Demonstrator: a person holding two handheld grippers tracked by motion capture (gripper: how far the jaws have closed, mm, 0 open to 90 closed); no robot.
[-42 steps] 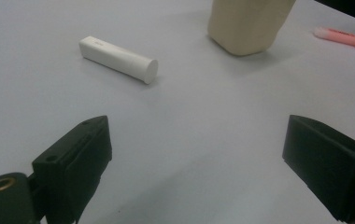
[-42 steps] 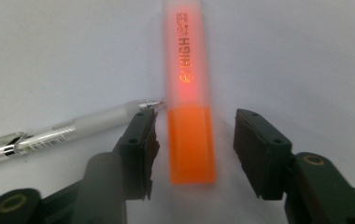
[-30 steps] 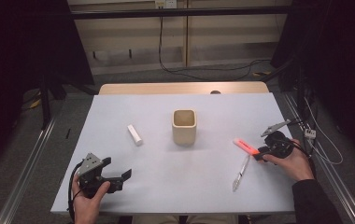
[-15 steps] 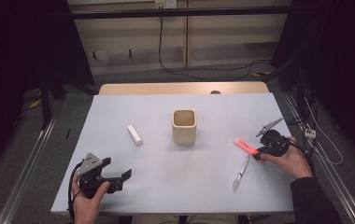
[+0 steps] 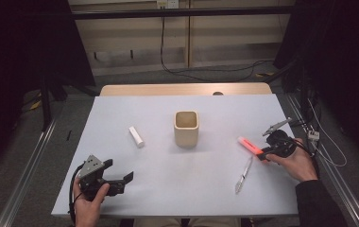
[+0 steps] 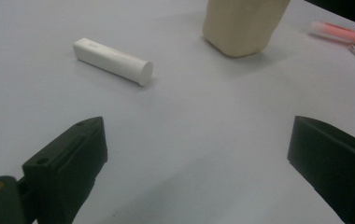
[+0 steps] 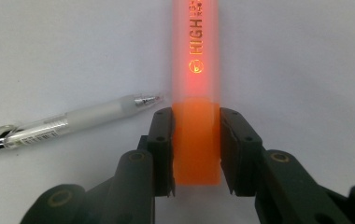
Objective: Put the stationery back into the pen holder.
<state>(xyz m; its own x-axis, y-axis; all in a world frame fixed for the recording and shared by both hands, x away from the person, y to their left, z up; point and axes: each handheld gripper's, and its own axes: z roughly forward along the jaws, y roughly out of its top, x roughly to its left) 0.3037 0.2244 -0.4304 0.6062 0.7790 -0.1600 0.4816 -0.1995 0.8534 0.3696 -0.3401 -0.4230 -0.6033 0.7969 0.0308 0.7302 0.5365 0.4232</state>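
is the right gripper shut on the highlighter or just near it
Shut on it: the right gripper has both jaws pressed against the orange end of the highlighter, with no gap on either side.

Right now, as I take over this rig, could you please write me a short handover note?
Right gripper: shut on the orange highlighter's capped end, at the table's right side.
Left gripper: open, holding nothing, near the front left corner.
The clear ballpoint pen lies beside the highlighter; the white cylindrical stick lies left of the beige square cup, which stands mid-table.
Done: highlighter gripped.
Left: probably dropping it into the cup, then the pen and stick.
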